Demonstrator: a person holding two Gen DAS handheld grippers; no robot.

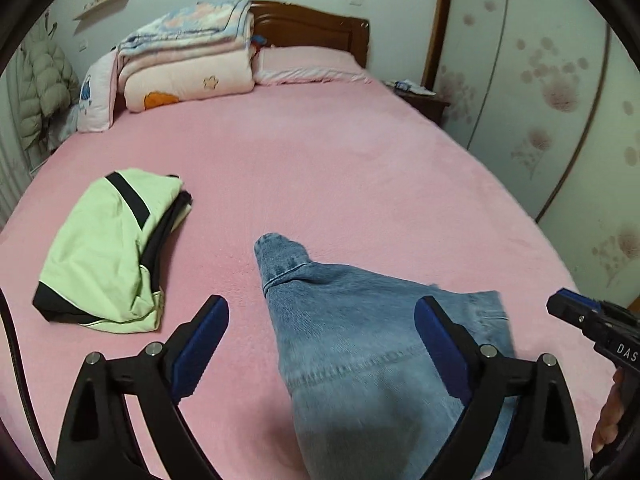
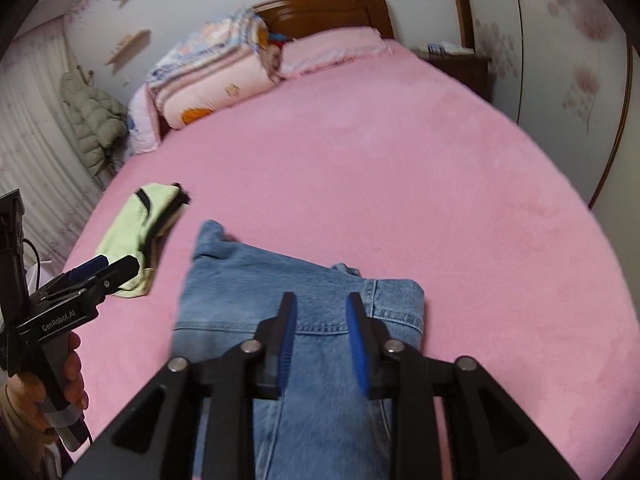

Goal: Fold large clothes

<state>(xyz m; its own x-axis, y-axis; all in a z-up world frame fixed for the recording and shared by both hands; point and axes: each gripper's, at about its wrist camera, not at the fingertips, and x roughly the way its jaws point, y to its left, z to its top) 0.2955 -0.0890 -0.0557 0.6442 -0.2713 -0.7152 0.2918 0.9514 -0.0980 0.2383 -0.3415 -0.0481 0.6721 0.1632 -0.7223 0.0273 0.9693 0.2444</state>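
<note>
The pink bed cover (image 1: 340, 168) is lying bare and wide ahead of me and toward the wardrobe doors (image 1: 560, 80) at the right; at the left a folded green garment (image 1: 100, 248) is taking up a patch well apart from the jeans (image 1: 360, 340); the far end is carrying stacked quilts (image 1: 188, 60) and a pillow (image 1: 308, 64) against the wooden headboard (image 1: 312, 26).

My left gripper (image 1: 322, 316) is hanging above the cover with its jaws spread wide, the left edge of the jeans showing between them, untouched by either pad; my right gripper (image 2: 322, 312) is hanging over the folded jeans with its jaws standing narrowly apart, denim showing in the gap, neither pad pressing on it.

The jeans are lying folded on the near part of the bed, one hem end reaching away from me; whether the fold is lying flat I cannot tell, the view being blurred.

A padded coat (image 2: 96, 120) is hanging at the left wall by the curtain (image 2: 36, 140); a nightstand (image 2: 460, 64) is standing beside the headboard.
</note>
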